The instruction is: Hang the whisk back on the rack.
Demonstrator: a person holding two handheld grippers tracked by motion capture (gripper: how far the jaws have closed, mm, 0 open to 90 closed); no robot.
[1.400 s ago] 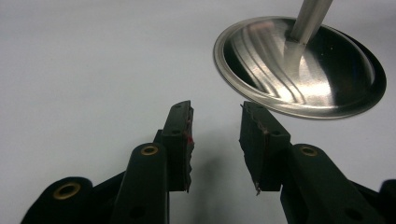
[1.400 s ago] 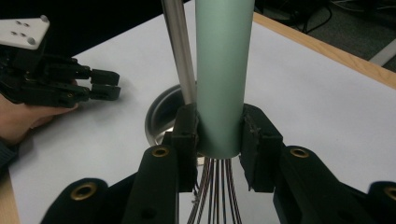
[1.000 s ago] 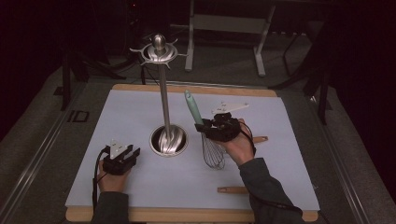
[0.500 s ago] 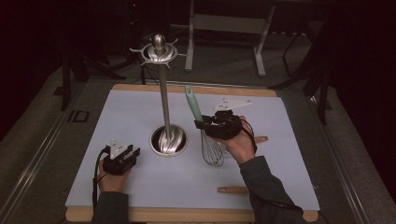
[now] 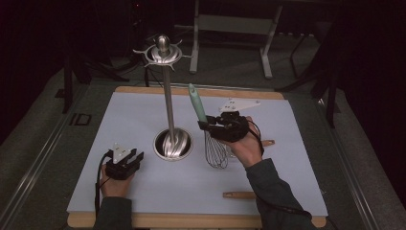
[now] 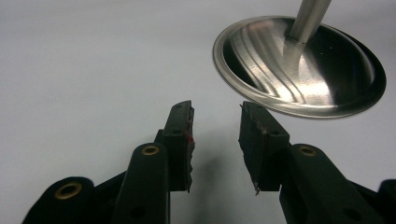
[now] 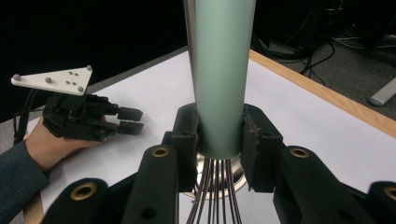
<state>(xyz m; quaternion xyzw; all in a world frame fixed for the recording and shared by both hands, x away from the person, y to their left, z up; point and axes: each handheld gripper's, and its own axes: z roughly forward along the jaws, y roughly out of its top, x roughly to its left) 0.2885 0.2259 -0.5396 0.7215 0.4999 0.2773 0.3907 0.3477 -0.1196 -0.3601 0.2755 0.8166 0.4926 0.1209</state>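
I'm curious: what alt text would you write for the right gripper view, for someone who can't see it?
The right gripper has its two black jaws clamped on the pale green handle of a whisk, wire loops hanging below. Behind it lies a white table, where the person's other hand rests holding the left gripper, jaws open.

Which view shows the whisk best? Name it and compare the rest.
The high view: it shows the whole whisk, its green handle tilted up and wire head low, with the right gripper clamped on the handle. The right gripper view gives a close look at the handle between the pads and the top of the wires. The left gripper view adds nothing on it.
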